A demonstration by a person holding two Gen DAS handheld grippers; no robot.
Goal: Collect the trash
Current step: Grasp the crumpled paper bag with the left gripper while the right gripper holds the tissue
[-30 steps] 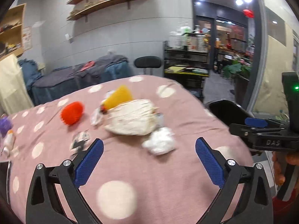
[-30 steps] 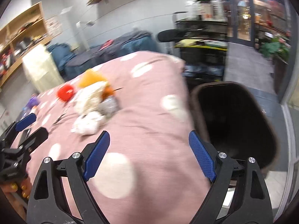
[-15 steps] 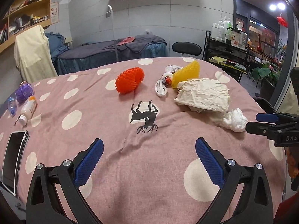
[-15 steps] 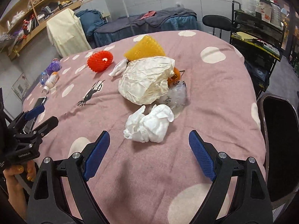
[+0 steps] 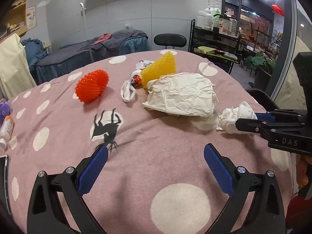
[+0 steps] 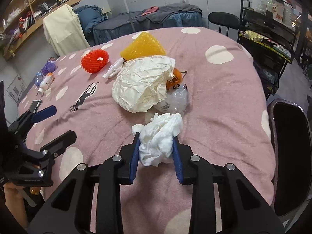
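Crumpled white tissue wad (image 6: 160,139) sits low centre in the right wrist view, on the pink polka-dot tablecloth (image 6: 214,101), just below the big crumpled cream paper bag (image 6: 142,83). Right gripper (image 6: 156,152) has just been closing; its blue pads (image 6: 135,156) now press both flanks of the wad, jaws narrowed to its width. Judged light, soft, springy: it will squash, not slip, and a bite across the middle, as here, looks sound; loose flaps at the top may trail. In the left wrist view the wad (image 5: 234,117) shows at right edge, pinched. Left gripper (image 5: 156,167) hangs wide open over bare cloth, holding nothing, well apart from the wad.
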